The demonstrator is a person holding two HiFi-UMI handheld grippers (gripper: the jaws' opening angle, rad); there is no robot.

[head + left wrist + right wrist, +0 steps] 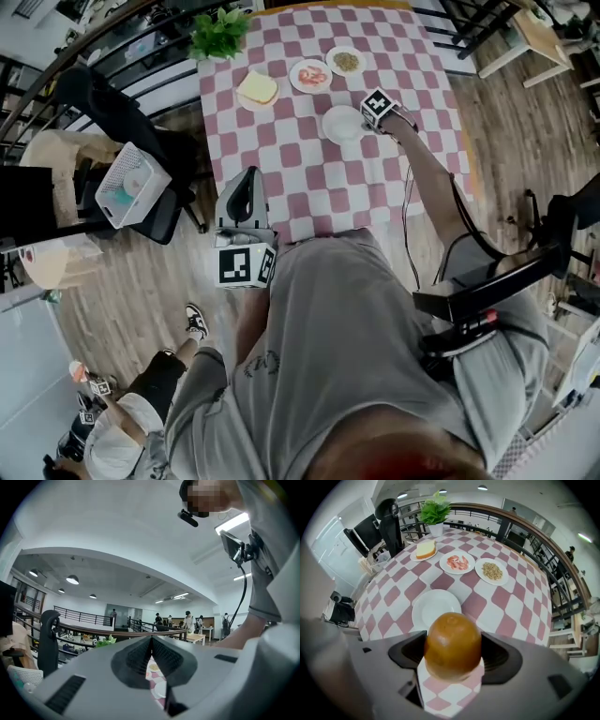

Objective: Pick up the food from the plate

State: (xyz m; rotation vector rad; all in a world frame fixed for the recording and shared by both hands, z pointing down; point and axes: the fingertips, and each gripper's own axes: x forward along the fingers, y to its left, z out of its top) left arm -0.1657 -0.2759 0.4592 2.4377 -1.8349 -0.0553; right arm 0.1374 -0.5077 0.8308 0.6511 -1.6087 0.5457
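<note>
My right gripper (453, 654) is shut on a glossy brown bun (452, 644), held above the checked tablecloth just near an empty white plate (436, 607). From the head view the right gripper (379, 110) hovers beside that empty plate (341, 124); the bun is hidden there. Beyond lie a plate with a bread slice (425, 550), a plate with pink meat strips (457, 562) and a plate of grains (491, 571). My left gripper (242, 208) hangs by the table's near edge, shut with nothing in it, its pads (151, 656) pressed together.
A potted green plant (219, 33) stands at the table's far left corner. A black office chair (112, 108) and a white basket (129, 186) sit left of the table. Another person (131, 412) crouches on the wooden floor at lower left. A railing runs behind the table.
</note>
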